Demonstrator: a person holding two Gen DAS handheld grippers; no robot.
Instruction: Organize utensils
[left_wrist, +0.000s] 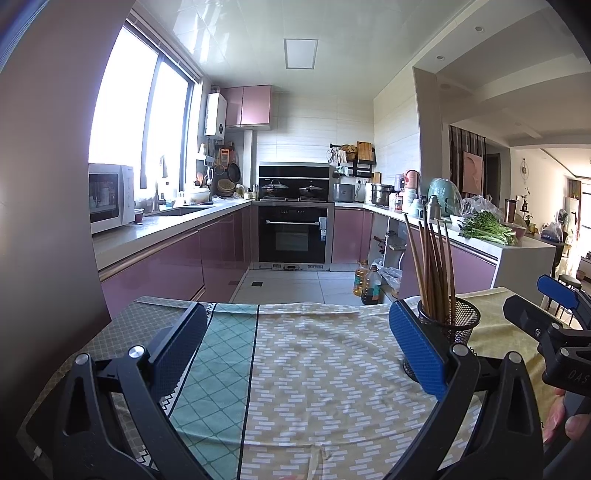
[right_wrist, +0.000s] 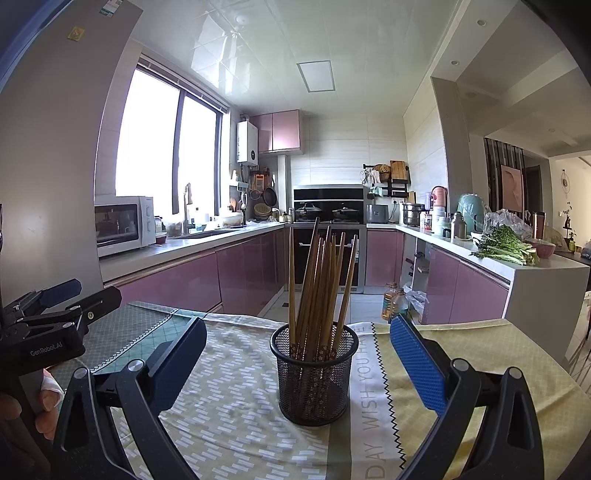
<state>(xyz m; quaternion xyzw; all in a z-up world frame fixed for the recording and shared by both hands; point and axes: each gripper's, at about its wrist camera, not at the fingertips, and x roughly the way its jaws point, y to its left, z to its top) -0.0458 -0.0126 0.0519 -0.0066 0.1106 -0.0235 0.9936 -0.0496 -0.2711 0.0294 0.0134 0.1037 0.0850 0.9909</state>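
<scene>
A black mesh holder (right_wrist: 314, 373) stands upright on the patterned tablecloth (right_wrist: 229, 398), with several brown chopsticks (right_wrist: 317, 288) upright in it. My right gripper (right_wrist: 295, 354) is open and empty, its jaws wide on either side of the holder without touching it. My left gripper (left_wrist: 295, 343) is open and empty over bare cloth (left_wrist: 314, 369). In the left wrist view the holder (left_wrist: 452, 321) and chopsticks (left_wrist: 432, 266) sit just behind the left gripper's right finger (left_wrist: 417, 350). Each gripper shows at the edge of the other's view.
The table's far edge (left_wrist: 295, 306) faces a kitchen with purple cabinets. Oil bottles (left_wrist: 367, 282) stand on the floor beyond it. A counter with greens (right_wrist: 506, 247) is at the right, a microwave (right_wrist: 123, 225) at the left.
</scene>
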